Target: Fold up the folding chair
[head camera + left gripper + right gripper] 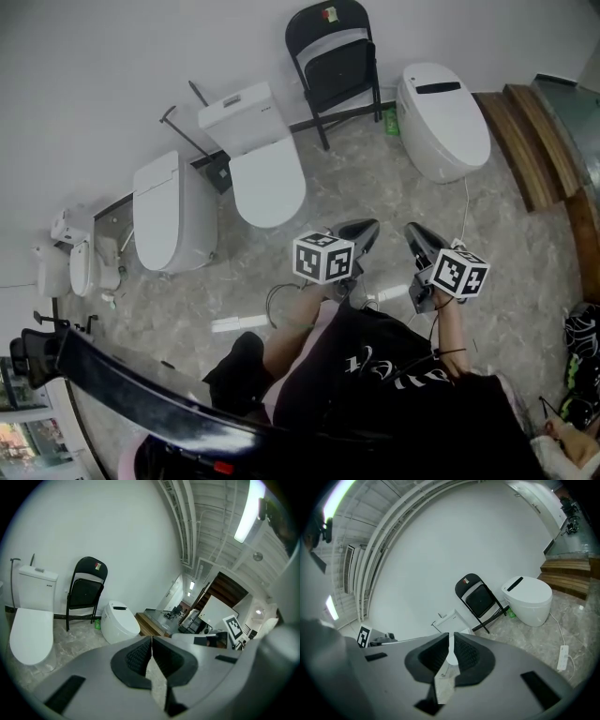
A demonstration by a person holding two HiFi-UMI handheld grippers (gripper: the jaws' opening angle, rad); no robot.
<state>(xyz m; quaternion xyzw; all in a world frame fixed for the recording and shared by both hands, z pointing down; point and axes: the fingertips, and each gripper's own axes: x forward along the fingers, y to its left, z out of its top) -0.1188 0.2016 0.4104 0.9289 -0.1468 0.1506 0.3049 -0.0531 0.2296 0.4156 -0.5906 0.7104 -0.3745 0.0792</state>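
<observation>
The folding chair (336, 58) is seen standing on the marbled floor (375, 192) against the white wall (112, 66), its black seat turned up flat against the backrest, between a white toilet with a cistern (258, 159) and a rounded tankless toilet (442, 117). A small green item (390, 120) is seen on the floor just beside the chair's right foot (what it is cannot be made out). A third toilet (172, 211) is set further left along the wall. The lids of all three bowls are shut, so nothing of their insides can be seen. Wooden steps (530, 141) are seen to the right of the rounded toilet. The left tongs (361, 230) and the right tongs (419, 234) are held side by side over the floor, well apart from the chair and pointed roughly towards it, each with its marker cube behind. In the left gripper view the ribbed pads are seen pressed together with nothing between them. In the right gripper view the pads are likewise brought together at the tips and nothing is clamped. The chair is touched by neither of the tongs. The person's dark sleeve (394, 375) is seen at the bottom of the head view.
</observation>
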